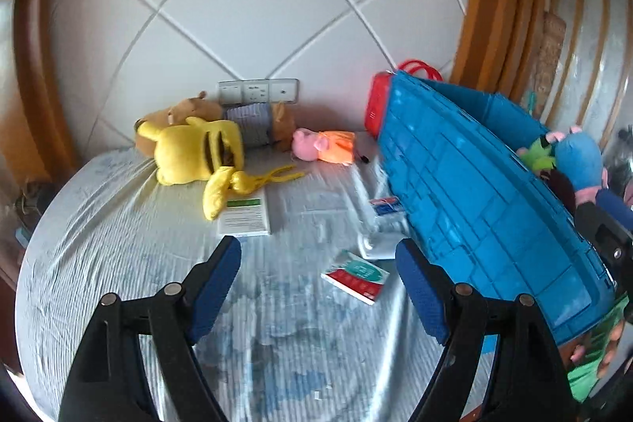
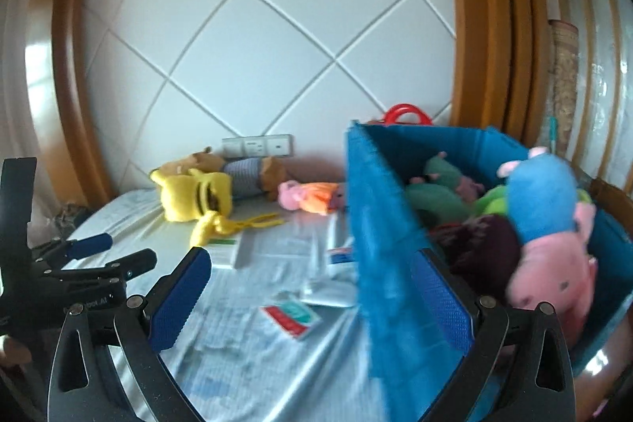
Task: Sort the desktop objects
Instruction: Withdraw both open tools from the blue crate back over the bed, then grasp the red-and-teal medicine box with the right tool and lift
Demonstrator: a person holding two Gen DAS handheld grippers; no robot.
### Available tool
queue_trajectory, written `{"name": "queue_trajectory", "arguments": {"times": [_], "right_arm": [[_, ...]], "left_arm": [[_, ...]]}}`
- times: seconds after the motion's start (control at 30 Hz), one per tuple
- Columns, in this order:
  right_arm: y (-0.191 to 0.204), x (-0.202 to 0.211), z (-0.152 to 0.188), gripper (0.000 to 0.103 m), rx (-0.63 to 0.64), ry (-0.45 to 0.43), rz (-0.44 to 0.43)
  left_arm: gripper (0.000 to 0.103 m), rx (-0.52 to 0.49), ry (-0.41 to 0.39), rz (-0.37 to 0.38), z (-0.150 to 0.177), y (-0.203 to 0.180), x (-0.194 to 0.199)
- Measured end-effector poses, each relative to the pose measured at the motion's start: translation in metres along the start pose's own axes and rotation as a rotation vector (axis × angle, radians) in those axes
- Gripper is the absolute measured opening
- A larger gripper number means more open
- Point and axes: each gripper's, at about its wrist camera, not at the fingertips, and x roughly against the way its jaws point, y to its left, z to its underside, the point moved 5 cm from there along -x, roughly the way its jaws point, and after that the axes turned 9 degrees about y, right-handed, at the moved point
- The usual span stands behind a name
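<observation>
Blue plastic crate (image 2: 395, 244) is the landmark: soft toys already fill it, so sorting looks midway. Left of it on the cloth lie a yellow plush (image 1: 198, 153), limp and floppy, a pink pig toy (image 1: 322, 145) and small cartons. Both claws, left gripper (image 1: 318, 287) and right gripper (image 2: 310, 299), gape empty; next comes reaching for a remaining toy.
</observation>
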Motion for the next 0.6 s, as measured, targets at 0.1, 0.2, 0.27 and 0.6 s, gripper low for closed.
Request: {"name": "queue_trajectory", "arguments": {"times": [0.1, 0.2, 0.27, 0.6], "right_arm": [[0.026, -0.006, 0.006, 0.103, -0.004, 0.001, -0.020], [0.045, -0.019, 0.010, 0.103, -0.011, 0.016, -0.039], [0.053, -0.033, 0.015, 0.103, -0.003, 0.043, -0.045], [0.056, -0.163, 0.072, 0.103, 0.022, 0.331, -0.093]], "left_arm": [[0.080, 0.042, 0.006, -0.013, 0.006, 0.033, -0.001], [0.080, 0.068, 0.055, -0.043, 0.013, 0.059, -0.014], [0.080, 0.070, 0.094, -0.064, 0.017, 0.070, -0.027], [0.080, 0.105, 0.322, -0.139, 0.047, 0.103, -0.117]]}}
